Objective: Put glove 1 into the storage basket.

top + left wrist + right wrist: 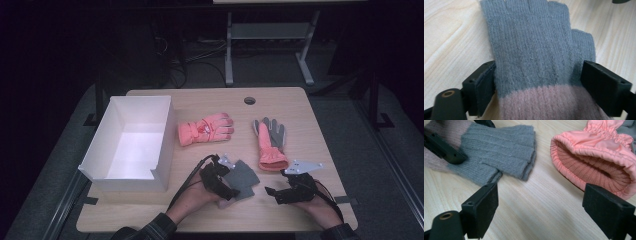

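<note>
A grey knit fingerless glove (pixel 243 177) (pixel 536 50) with a dusty pink cuff lies flat on the wooden table (pixel 300 110) near its front edge. My left gripper (pixel 227 186) (pixel 537 85) stands open with the glove's lower part between its jaws, the pads level with the glove's edges. My right gripper (pixel 272 192) (pixel 540 210) is open over bare wood, to the right of the knit glove (pixel 499 150), with nothing between its jaws. The gathered cuff of a salmon ski glove (pixel 272 150) (pixel 594 160), grey-palmed, lies just beyond it.
A second salmon ski glove (pixel 205 129) lies mid-table. An open white box (pixel 165 145) stands at the left edge. A cable hole (pixel 249 100) sits near the far edge. Bare wood stretches along the front and right.
</note>
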The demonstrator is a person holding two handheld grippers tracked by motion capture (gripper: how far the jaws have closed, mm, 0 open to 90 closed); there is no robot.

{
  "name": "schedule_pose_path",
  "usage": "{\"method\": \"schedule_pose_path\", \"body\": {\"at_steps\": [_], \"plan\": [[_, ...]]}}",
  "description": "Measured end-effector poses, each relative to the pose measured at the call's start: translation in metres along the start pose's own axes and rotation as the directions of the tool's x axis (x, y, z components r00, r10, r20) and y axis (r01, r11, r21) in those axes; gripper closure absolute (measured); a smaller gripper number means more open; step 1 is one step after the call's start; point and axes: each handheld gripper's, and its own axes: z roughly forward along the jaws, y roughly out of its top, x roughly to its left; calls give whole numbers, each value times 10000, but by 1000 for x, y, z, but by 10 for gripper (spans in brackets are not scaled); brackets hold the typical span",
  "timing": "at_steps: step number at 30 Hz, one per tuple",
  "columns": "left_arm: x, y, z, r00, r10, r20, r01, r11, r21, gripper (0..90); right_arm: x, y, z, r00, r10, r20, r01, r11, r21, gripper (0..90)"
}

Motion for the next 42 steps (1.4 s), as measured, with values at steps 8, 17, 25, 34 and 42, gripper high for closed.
{"method": "schedule_pose_path", "body": {"at_steps": [8, 17, 25, 34, 42], "plan": [[2, 3, -4, 9969, 244, 748, -259, 9995, 185, 411, -2, -1, -1, 9999, 72, 83, -72, 10000, -47, 133], [3, 6, -7, 9925, 244, 1196, -274, 9994, 231, 607, -2, 0, 0, 9999, 75, 122, -73, 9999, -83, 133], [7, 10, -19, 9907, 21, 1362, -53, 9997, 225, 622, -4, -1, -1, 9998, 208, -50, -208, 9998, -45, 136], [13, 16, -45, 9913, -237, 1297, 240, 9997, -5, 621, -3, -1, -1, 9997, 229, -123, -229, 9997, -5, 137], [21, 23, -66, 9922, -492, 1143, 510, 9986, -130, 621, -3, -2, 0, 9997, 224, -124, -223, 9997, 80, 137]]}}
